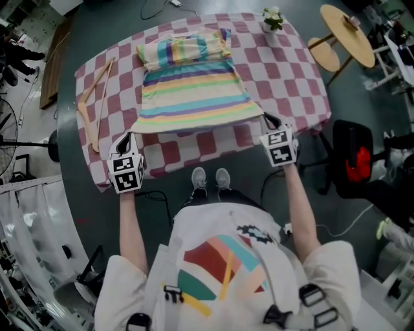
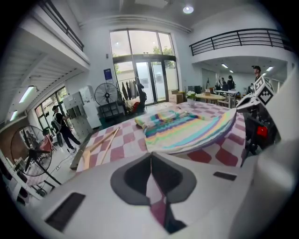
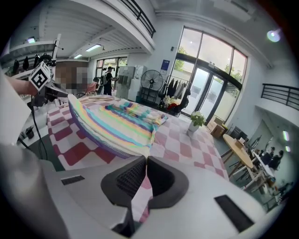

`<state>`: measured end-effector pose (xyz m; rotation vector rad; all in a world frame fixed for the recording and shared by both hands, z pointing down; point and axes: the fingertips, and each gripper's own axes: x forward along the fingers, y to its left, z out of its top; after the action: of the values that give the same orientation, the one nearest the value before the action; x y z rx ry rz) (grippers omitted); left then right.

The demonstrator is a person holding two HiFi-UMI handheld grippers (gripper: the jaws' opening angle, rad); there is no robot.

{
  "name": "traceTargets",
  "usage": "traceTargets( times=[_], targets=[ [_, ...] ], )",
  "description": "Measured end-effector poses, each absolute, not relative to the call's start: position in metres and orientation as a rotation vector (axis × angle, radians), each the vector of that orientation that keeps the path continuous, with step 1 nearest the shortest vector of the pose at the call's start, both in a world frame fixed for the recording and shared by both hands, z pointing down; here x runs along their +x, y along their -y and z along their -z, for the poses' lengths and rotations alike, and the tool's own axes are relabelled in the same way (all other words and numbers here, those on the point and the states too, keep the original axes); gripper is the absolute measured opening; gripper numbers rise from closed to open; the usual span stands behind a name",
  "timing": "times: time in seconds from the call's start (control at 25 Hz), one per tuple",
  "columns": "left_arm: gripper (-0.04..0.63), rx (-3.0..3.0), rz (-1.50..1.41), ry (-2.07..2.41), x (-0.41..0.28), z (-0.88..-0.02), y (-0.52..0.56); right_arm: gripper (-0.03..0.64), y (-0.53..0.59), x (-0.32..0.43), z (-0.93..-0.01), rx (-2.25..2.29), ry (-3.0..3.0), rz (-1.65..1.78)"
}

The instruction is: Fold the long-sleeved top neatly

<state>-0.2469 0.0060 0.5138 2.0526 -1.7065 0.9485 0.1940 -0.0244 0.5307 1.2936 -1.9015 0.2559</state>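
A long-sleeved top point(image 1: 194, 84) with pastel stripes lies on the checked table point(image 1: 294, 71), its sleeves bunched at the far end. The near hem is lifted off the cloth and stretched between my two grippers. My left gripper point(image 1: 132, 137) is shut on the hem's left corner, and its own view shows the jaws point(image 2: 150, 155) closed where the top point(image 2: 187, 130) reaches them. My right gripper point(image 1: 266, 119) is shut on the right corner, and the top point(image 3: 117, 123) runs from its closed jaws point(image 3: 145, 159) across to the other hand.
A wooden hanger point(image 1: 94, 97) lies on the table's left part. A small potted plant point(image 1: 272, 19) stands at the far right corner. A round wooden side table point(image 1: 349, 32) and a black chair point(image 1: 352, 158) stand to the right. My feet are at the table's near edge.
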Motion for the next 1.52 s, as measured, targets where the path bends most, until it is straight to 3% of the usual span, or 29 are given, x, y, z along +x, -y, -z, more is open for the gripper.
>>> traceTargets(
  times=[0.44,0.72,1.16,1.52],
  targets=[
    [0.009,2.144,-0.764,1.888,-0.258,-0.418,0.117,0.015,0.126,0.184,-0.447,1.449,1.858,-0.099],
    [0.008,2.082,-0.782,1.955,-0.264,-0.412,0.213,0.015,0.232,0.172,-0.443,1.407,1.88,-0.069],
    [0.007,1.891,-0.957,1.944,-0.294,-0.494,0.37,0.015,0.41,0.15,-0.523,1.188,1.873,-0.137],
    [0.008,1.767,-0.972,1.881,-0.311,-0.57,0.404,0.015,0.465,0.132,-0.581,1.071,1.836,-0.18]
  ],
)
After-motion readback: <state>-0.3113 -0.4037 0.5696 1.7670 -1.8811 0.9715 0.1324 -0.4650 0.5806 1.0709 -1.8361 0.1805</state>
